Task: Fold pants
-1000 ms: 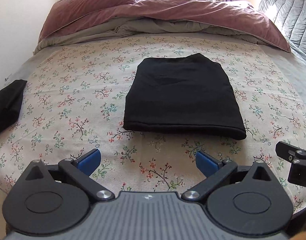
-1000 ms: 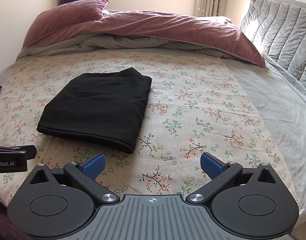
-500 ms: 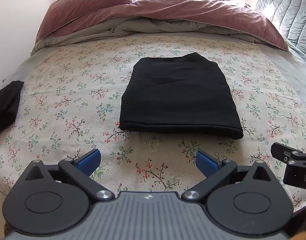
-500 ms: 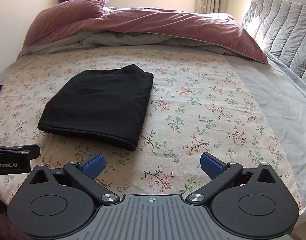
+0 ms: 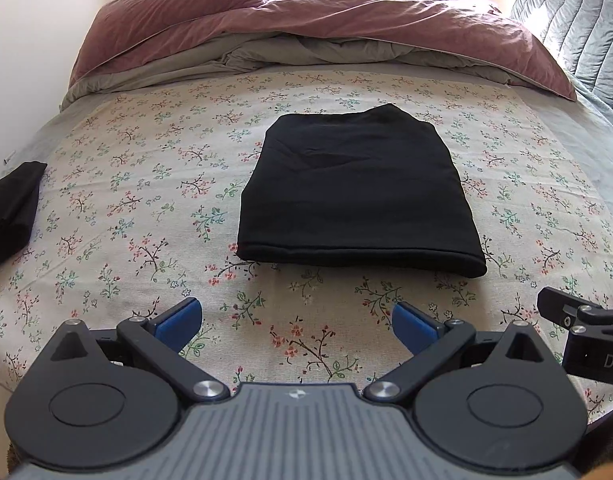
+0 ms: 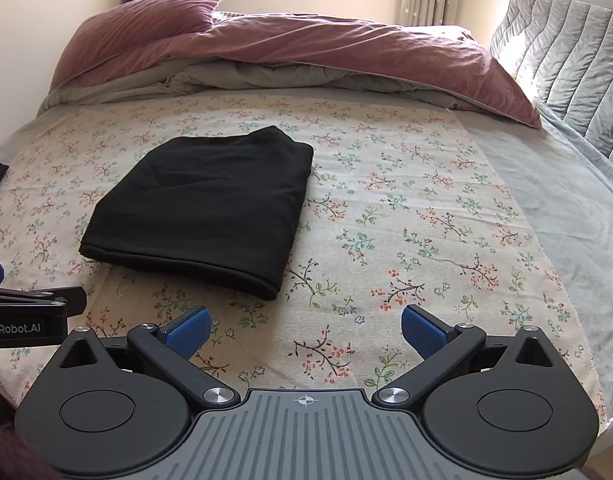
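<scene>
Both hand-held grippers point(image 5: 294, 326) point(image 6: 304, 330) wide apart, seemingly empty.

Bare floral sheet point(image 5: 146, 216) rings the folded pants point(image 5: 354, 196); a duvet point(image 5: 326, 36) blocks the far side, dark cloth point(image 5: 10, 208) lies far left.

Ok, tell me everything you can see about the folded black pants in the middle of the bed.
The black pants lie folded into a flat, roughly rectangular stack on the floral sheet, near the middle of the bed. The fabric looks soft, matte and plain, with a few shallow creases on top. The near edge is a thick rounded fold showing layers; the far edge has a slight peak. Nothing but the sheet touches them: both hand-held grippers, left and right, are open and short of them.
</scene>
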Tool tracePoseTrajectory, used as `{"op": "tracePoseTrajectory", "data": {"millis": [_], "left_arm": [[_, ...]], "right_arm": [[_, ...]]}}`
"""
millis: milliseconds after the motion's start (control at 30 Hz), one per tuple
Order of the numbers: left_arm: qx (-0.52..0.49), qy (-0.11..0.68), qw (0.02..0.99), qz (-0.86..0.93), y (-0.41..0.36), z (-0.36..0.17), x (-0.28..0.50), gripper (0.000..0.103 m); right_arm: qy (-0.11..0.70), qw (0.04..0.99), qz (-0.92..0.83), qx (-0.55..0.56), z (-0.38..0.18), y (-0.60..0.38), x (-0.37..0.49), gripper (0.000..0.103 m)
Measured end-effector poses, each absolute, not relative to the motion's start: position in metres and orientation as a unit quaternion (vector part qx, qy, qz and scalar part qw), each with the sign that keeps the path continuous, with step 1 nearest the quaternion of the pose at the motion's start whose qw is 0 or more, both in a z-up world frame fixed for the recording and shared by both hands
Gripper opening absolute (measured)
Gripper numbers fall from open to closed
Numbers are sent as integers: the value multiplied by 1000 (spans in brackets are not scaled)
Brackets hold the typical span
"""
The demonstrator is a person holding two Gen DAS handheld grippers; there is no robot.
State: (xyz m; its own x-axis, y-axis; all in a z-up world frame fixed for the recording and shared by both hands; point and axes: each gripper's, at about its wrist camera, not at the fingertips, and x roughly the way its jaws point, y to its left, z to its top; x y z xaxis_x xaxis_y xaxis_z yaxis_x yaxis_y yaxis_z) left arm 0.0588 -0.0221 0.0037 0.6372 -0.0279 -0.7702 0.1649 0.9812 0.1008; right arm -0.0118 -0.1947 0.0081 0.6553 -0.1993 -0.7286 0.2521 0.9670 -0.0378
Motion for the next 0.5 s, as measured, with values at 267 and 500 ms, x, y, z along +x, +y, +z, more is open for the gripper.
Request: {"op": "tracePoseTrajectory", "data": {"millis": [267,500], "left_arm": [[83,423,901,-55,-22,3,58,103],[84,426,899,-54,-21,1,59,103]], "right_arm": [[398,909,-122,32,7,-194,-12,102],[400,908,-119,31,5,-194,-11,102]]}}
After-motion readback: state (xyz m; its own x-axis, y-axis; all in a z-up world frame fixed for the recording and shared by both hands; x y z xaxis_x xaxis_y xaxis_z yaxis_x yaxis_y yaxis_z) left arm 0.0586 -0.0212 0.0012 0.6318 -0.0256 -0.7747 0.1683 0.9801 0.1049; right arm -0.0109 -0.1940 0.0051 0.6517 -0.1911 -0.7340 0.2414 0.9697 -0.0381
